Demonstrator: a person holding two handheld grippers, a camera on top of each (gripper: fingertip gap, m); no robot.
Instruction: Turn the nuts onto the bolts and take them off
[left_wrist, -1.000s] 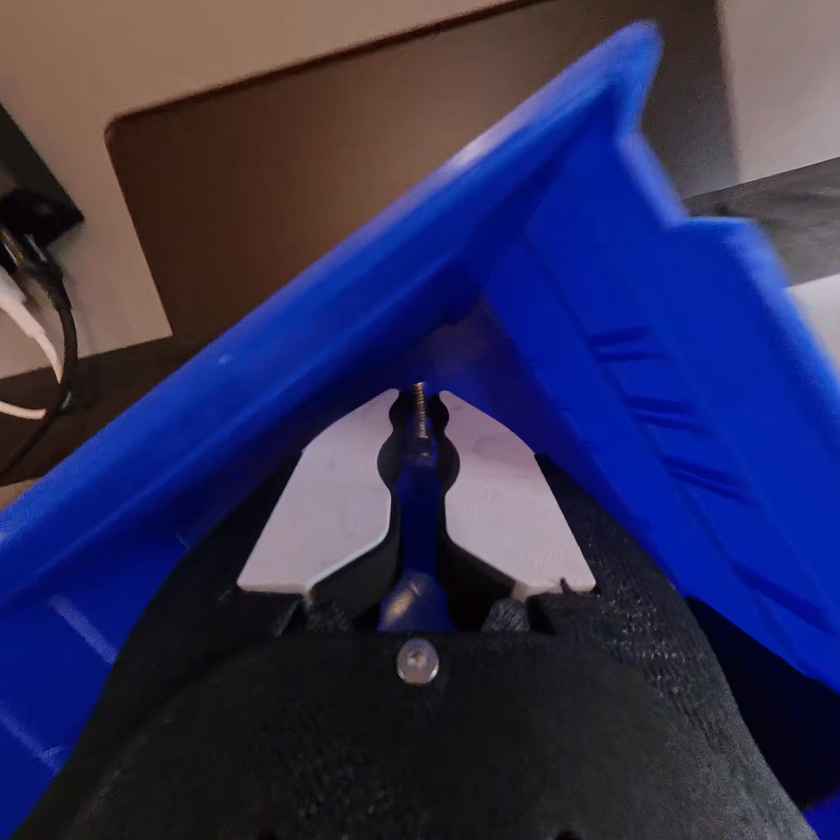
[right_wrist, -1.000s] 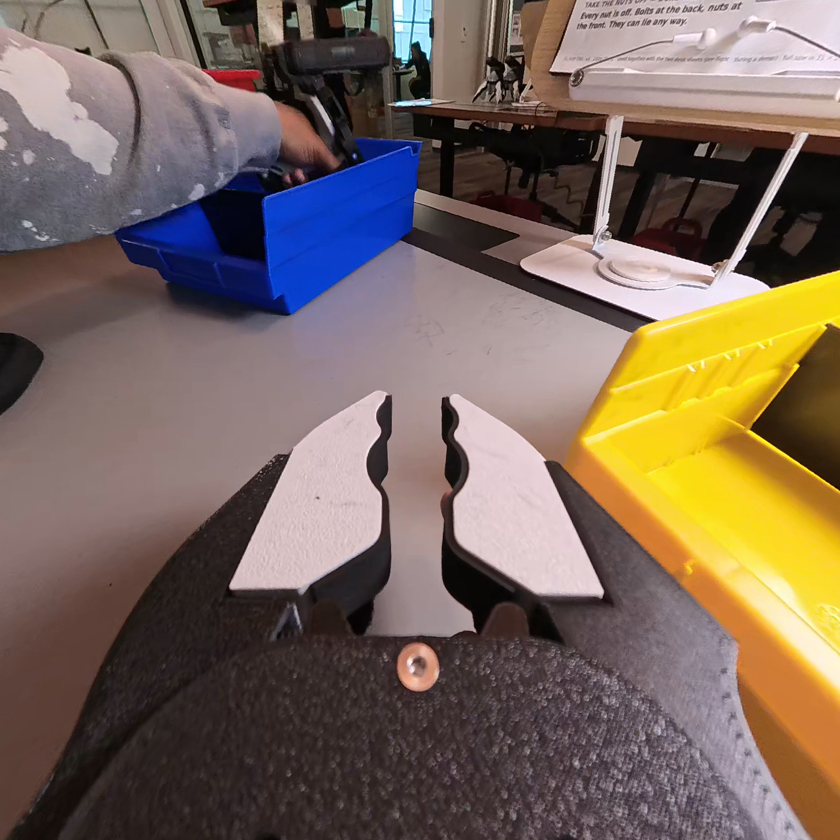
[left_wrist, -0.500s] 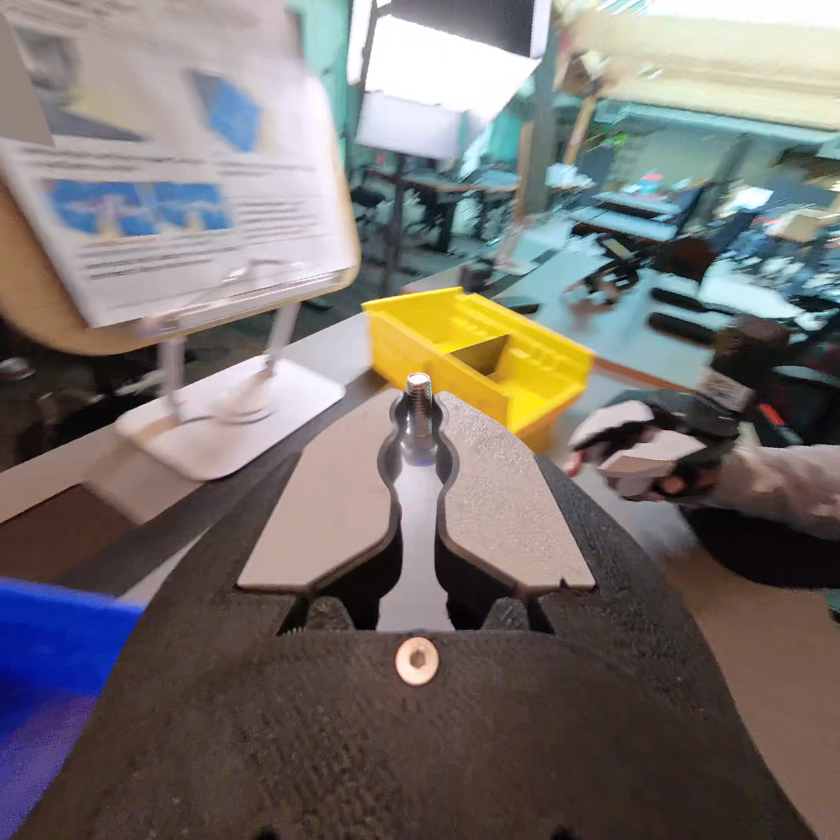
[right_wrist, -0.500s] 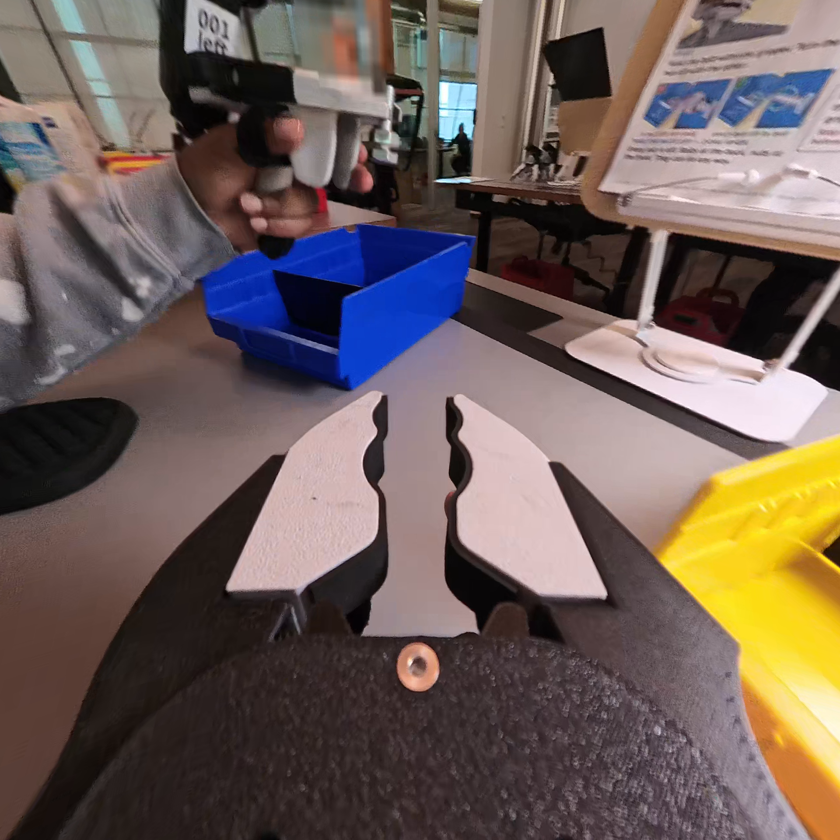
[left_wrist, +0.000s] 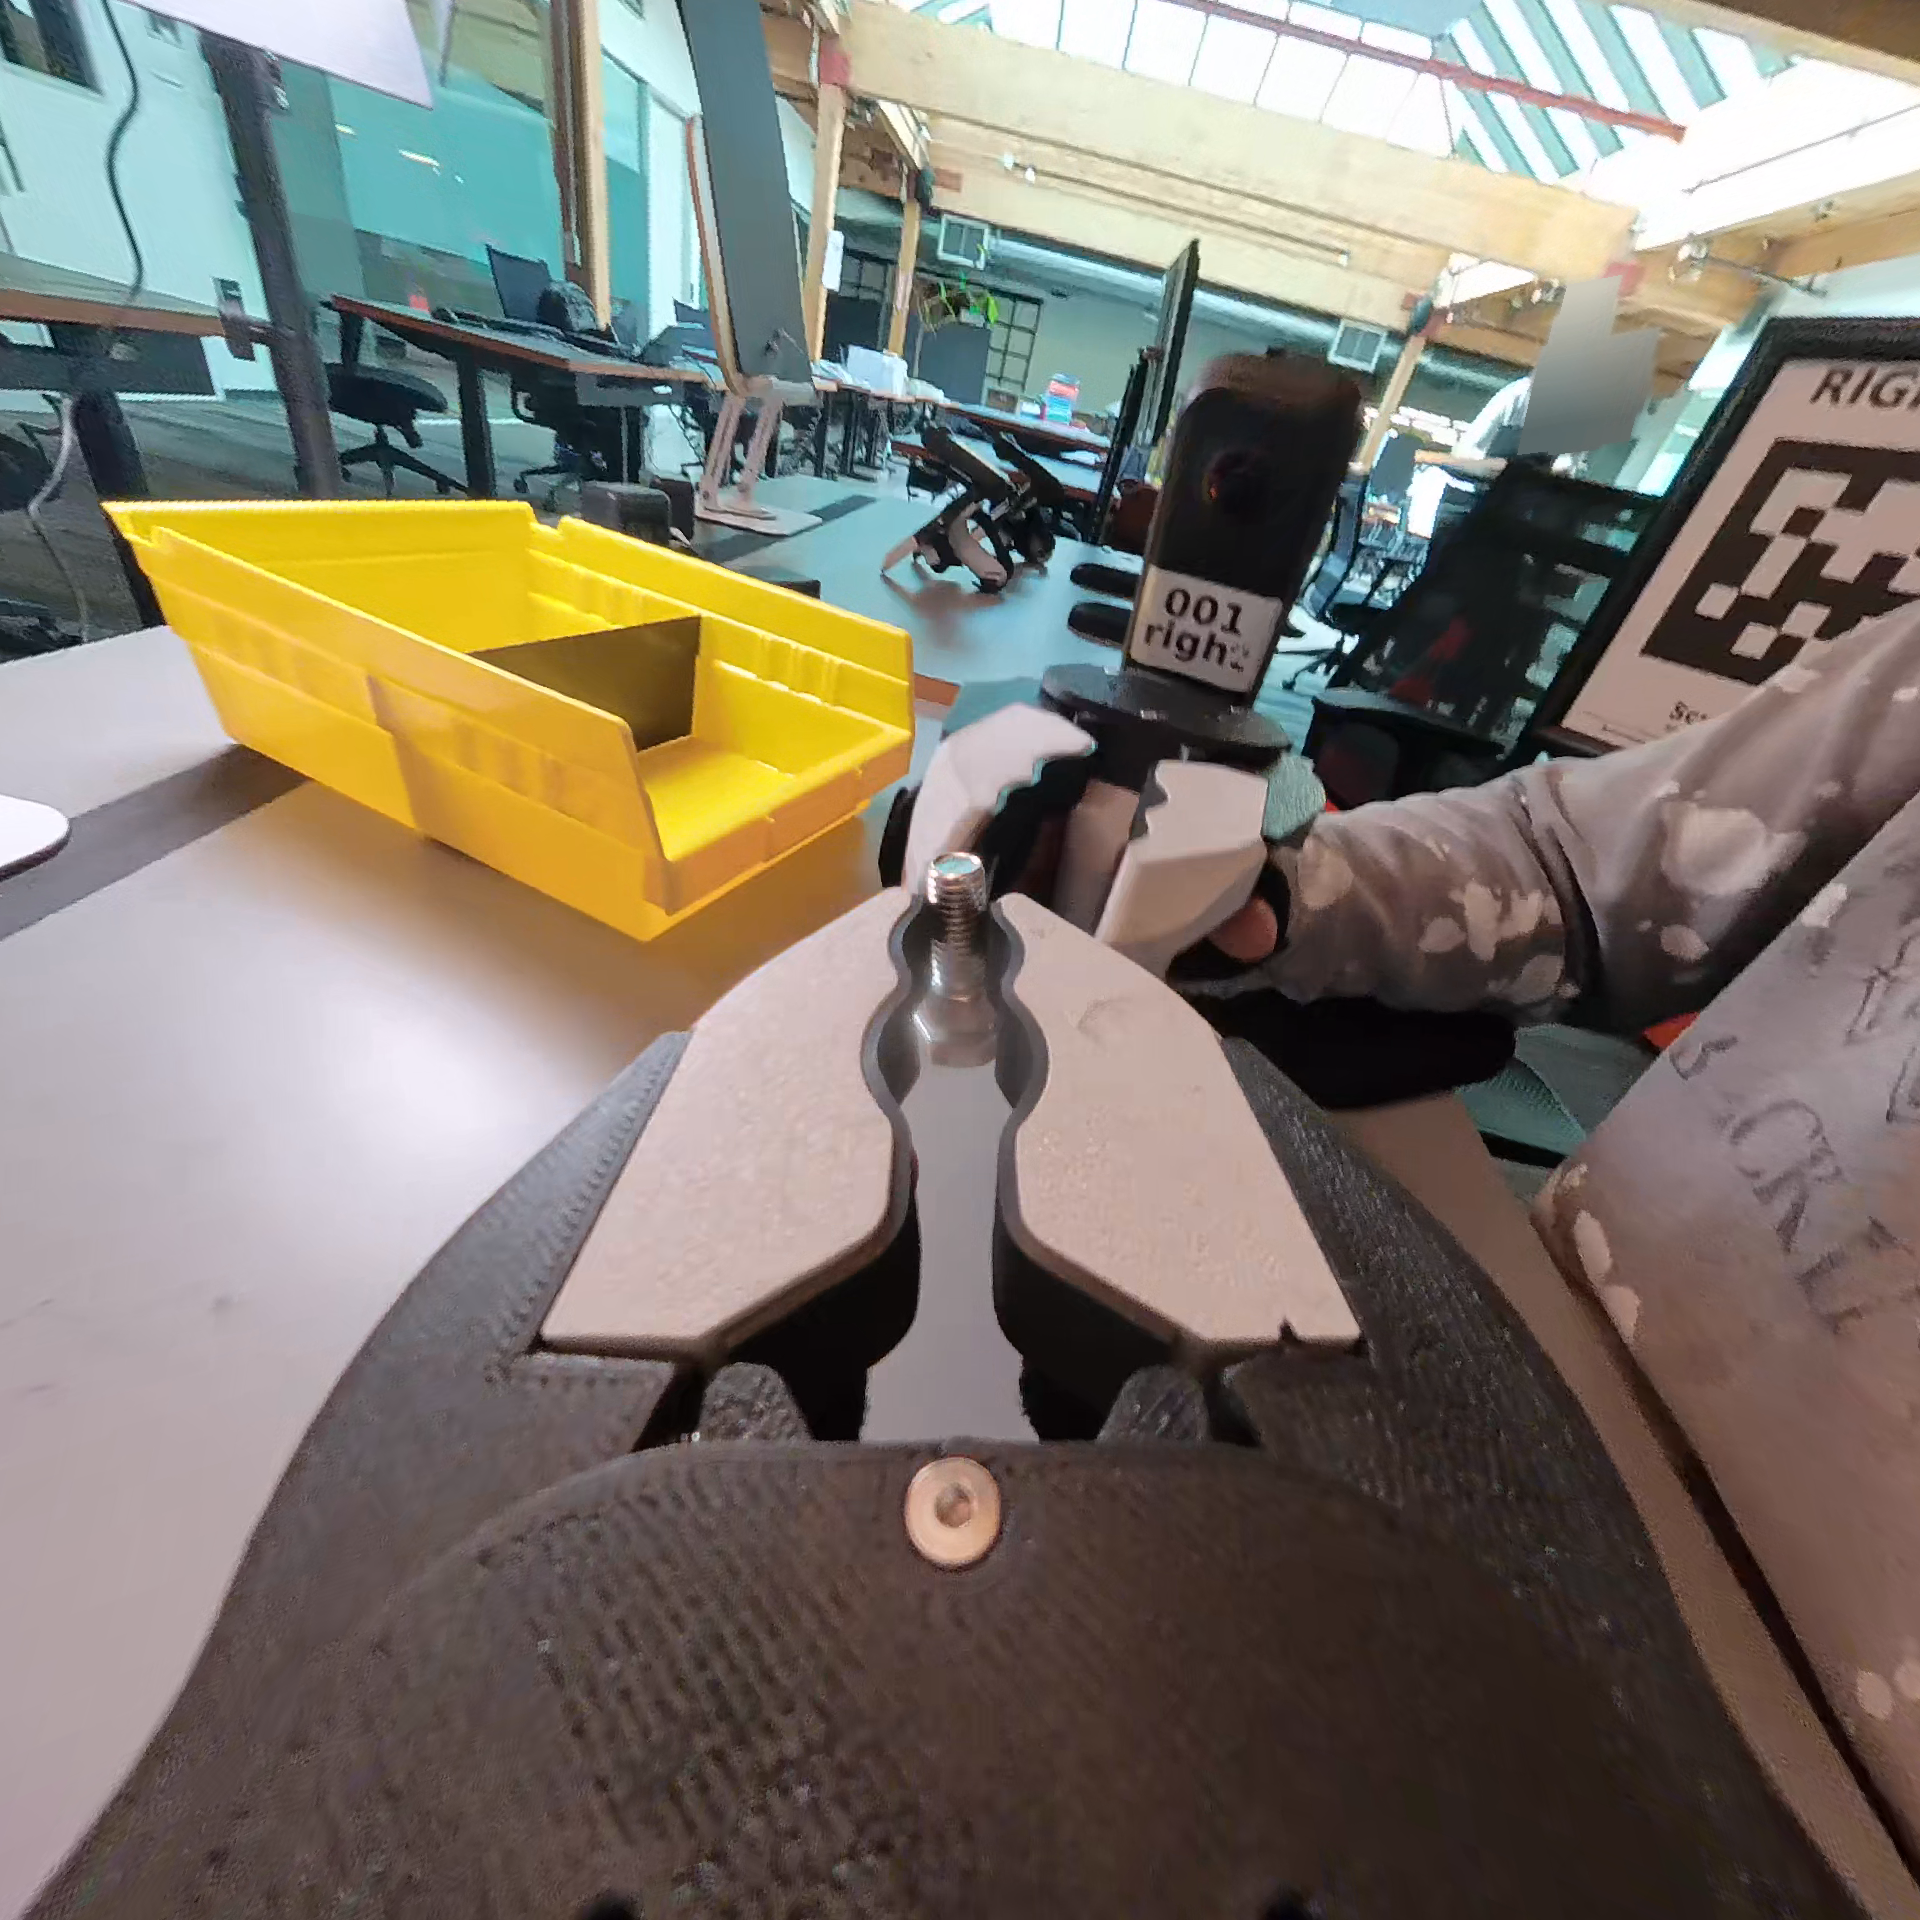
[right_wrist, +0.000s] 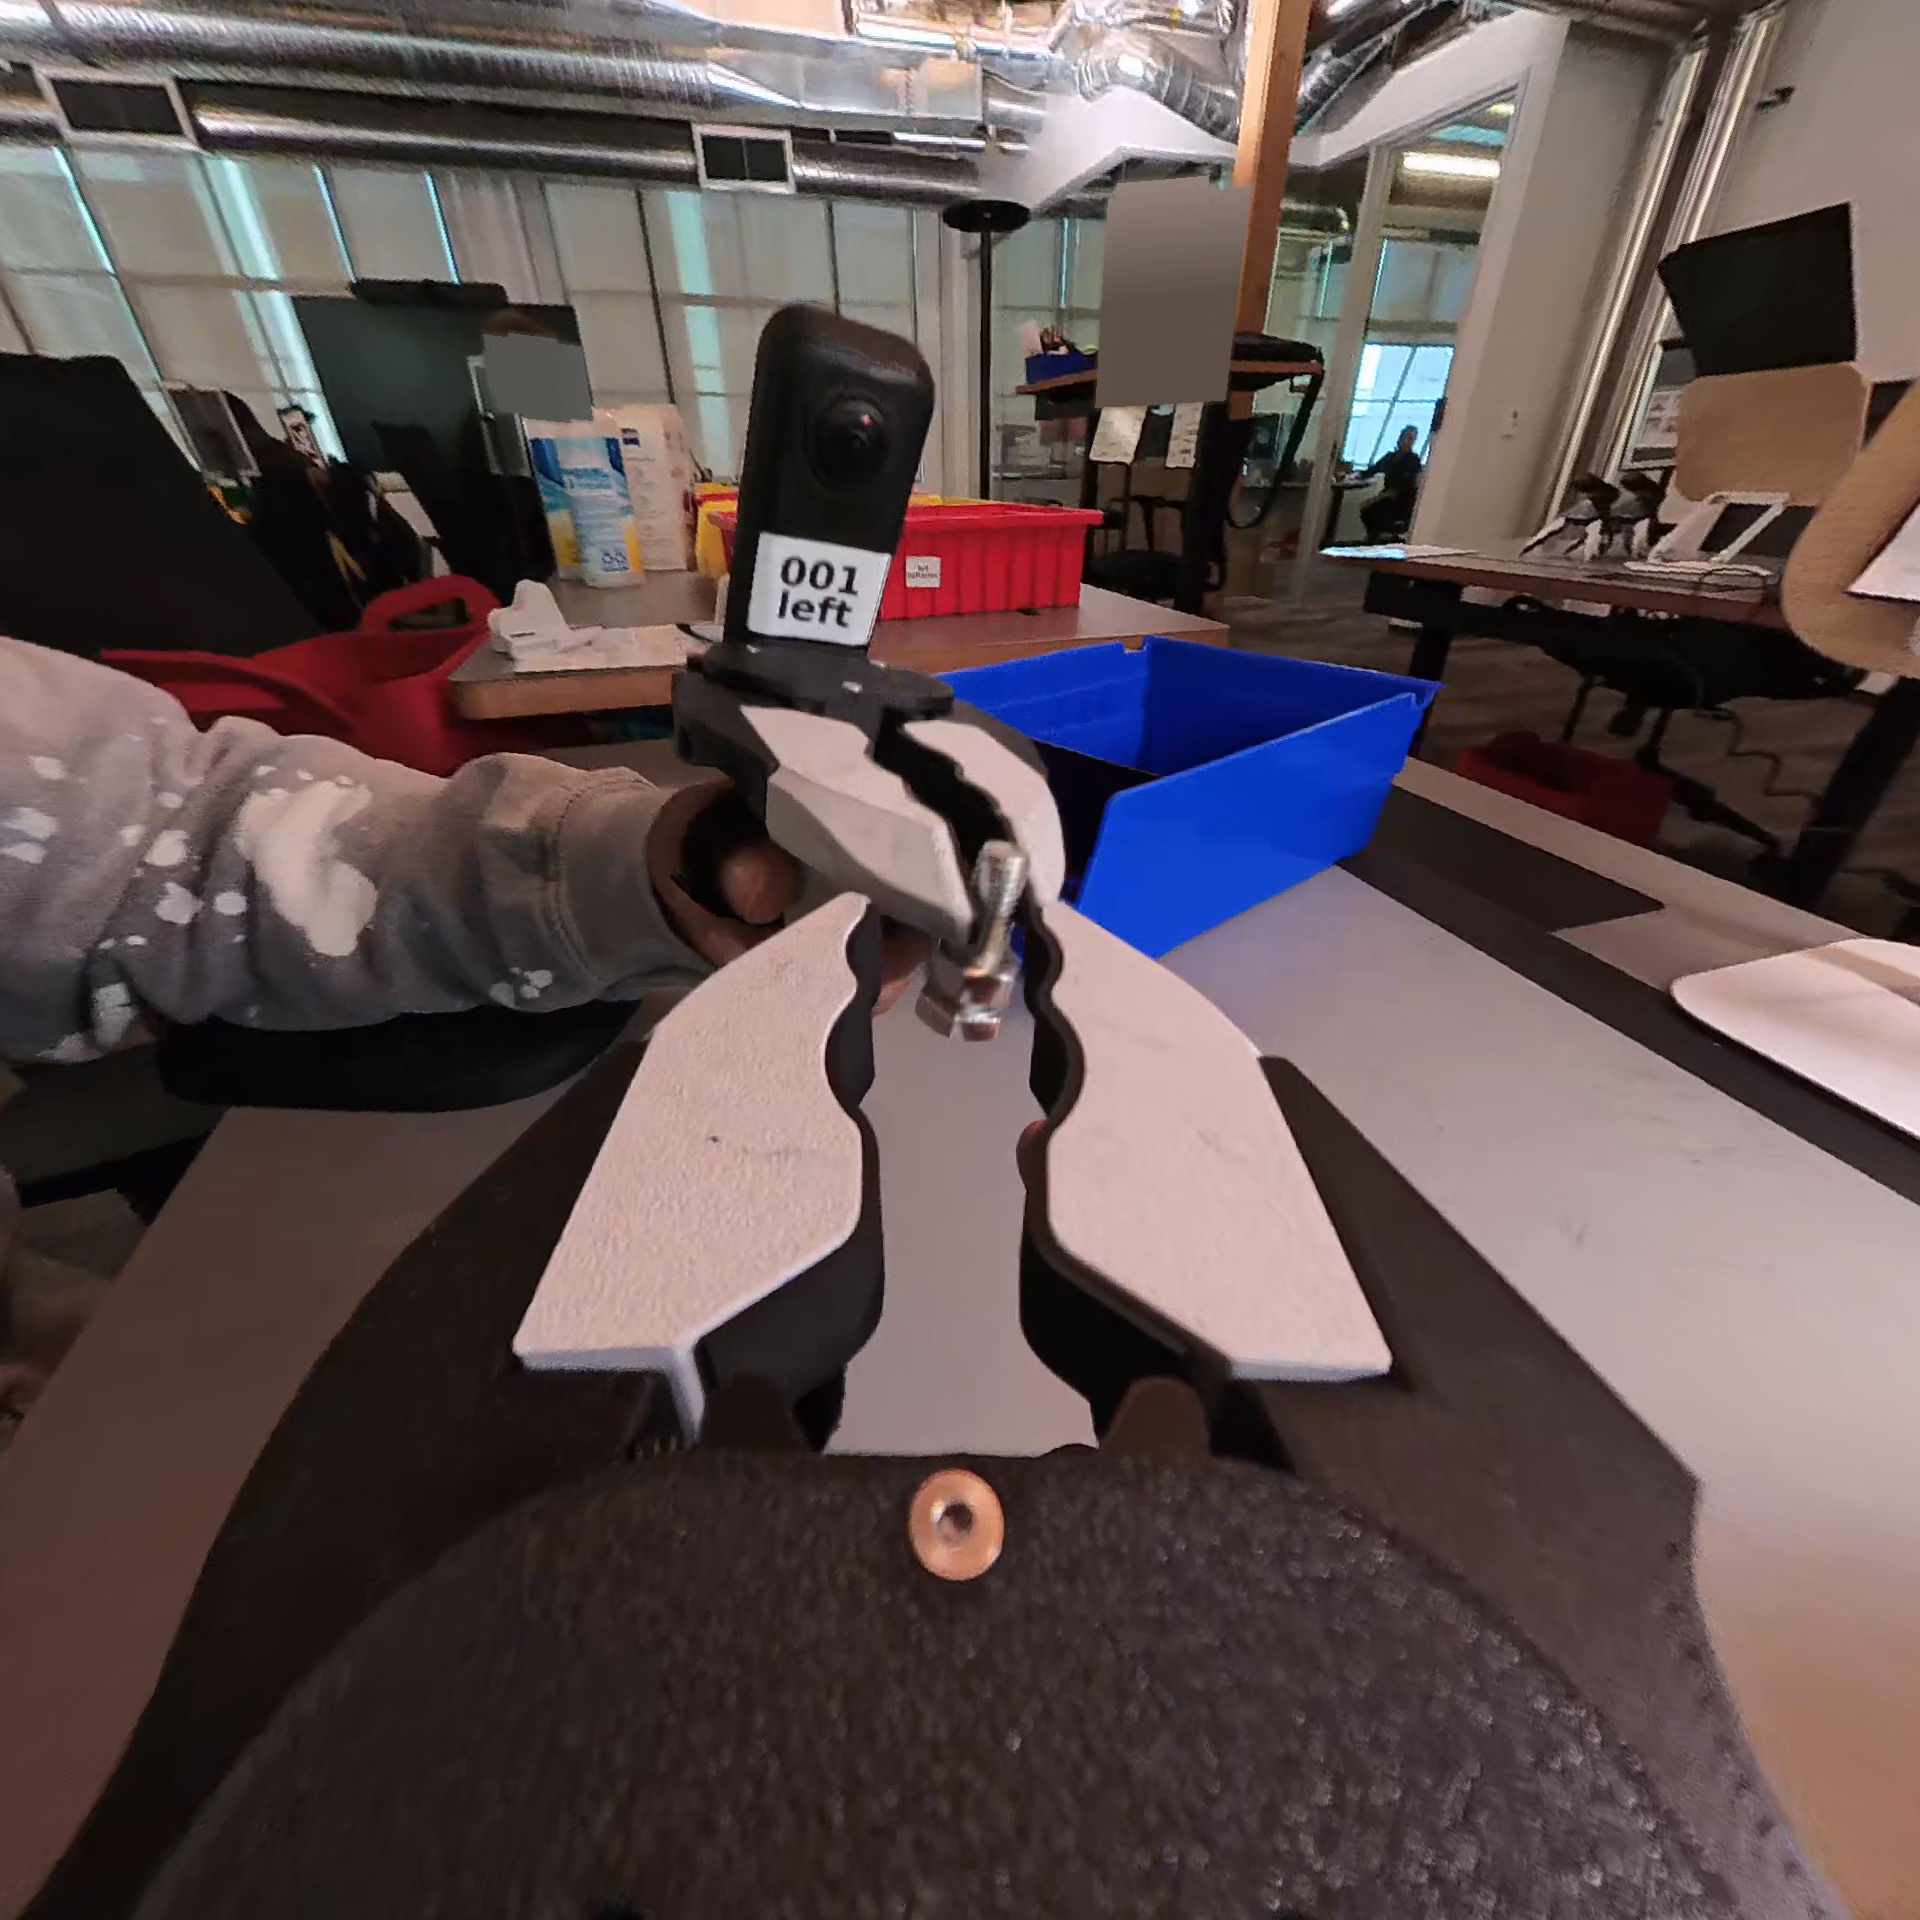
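Clenched on the bolt, our left gripper has swung from the blue bin to face our released, empty right gripper, so its nut can now come off.

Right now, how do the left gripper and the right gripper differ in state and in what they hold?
The left gripper is shut on a bolt, threaded end pointing forward; the right gripper is open and holds nothing. The bolt sits clamped between the left gripper's fingertips, but only in the gap between the right gripper's, apparently untouched. They share the same build: pale fingers on a black body, facing each other above the grey table.
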